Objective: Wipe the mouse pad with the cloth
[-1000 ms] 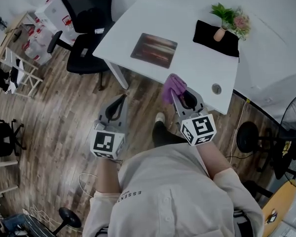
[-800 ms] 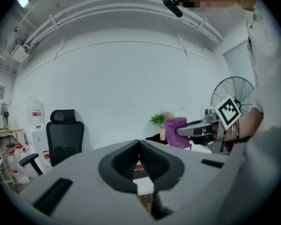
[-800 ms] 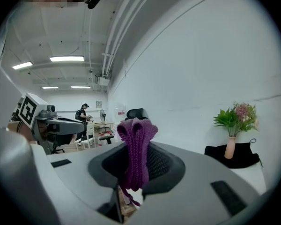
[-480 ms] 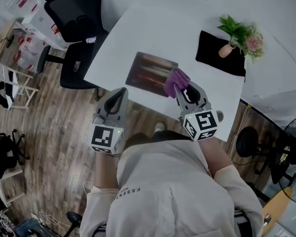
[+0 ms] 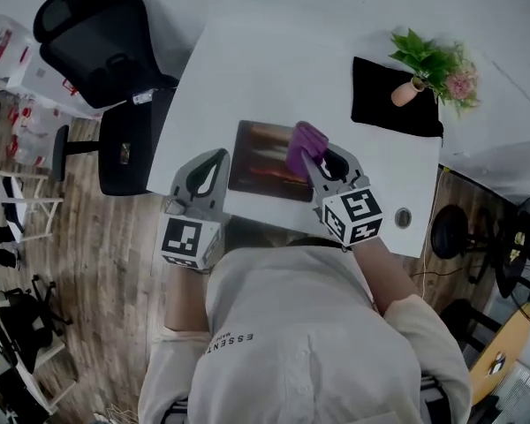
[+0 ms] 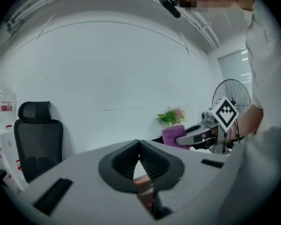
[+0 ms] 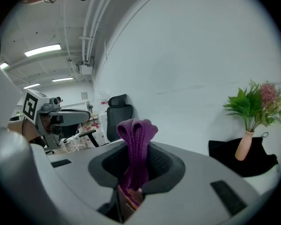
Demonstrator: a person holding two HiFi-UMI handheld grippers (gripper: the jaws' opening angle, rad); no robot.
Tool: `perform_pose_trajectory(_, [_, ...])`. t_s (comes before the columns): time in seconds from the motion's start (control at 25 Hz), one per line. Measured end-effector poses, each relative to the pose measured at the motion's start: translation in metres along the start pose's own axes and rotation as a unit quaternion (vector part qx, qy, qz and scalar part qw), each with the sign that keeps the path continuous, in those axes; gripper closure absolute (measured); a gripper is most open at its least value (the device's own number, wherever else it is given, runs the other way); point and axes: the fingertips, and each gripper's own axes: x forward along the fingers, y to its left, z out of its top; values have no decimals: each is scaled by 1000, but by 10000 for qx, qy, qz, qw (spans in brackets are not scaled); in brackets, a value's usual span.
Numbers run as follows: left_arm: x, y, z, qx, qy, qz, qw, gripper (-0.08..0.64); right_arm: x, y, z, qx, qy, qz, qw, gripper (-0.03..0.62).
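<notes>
A dark mouse pad with reddish streaks lies on the white table near its front edge. My right gripper is shut on a folded purple cloth, which hangs over the pad's right end; the cloth stands up between the jaws in the right gripper view. Left of the pad, my left gripper is shut with nothing in it, at the table's front edge. The left gripper view shows its jaws closed and the cloth off to the right.
A black cloth with a small vase of flowers sits at the table's far right. A black office chair stands left of the table. A round cable hole is at the front right corner. A fan stands on the right.
Both grippers have come forward from over the floor to the table. The right one now holds the cloth above the pad's right end; the left has reached the table's front edge.
</notes>
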Motion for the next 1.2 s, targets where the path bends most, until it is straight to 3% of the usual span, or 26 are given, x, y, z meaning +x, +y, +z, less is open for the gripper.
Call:
perform_pose_trajectory(0.28, [43,60,-8,16,0,-679,9977,558,70,2,-21,548,753,-342,9951,502])
perform_pose_trajectory(0.6, [72,107,-49,-132,190,-1274,9916,558,143,18,-65,795,1710,-480,9809,502])
perform_pose_trajectory(0.8, [79,128,-69,-291,329,-1506,9876,558,176,34,-91,1009,2227,-406,9688,500])
perform_pose_trajectory(1.2, [90,140,-93,-444,584,-1807,9808,558,214,40,-121,1350,2680,-398,9531,500])
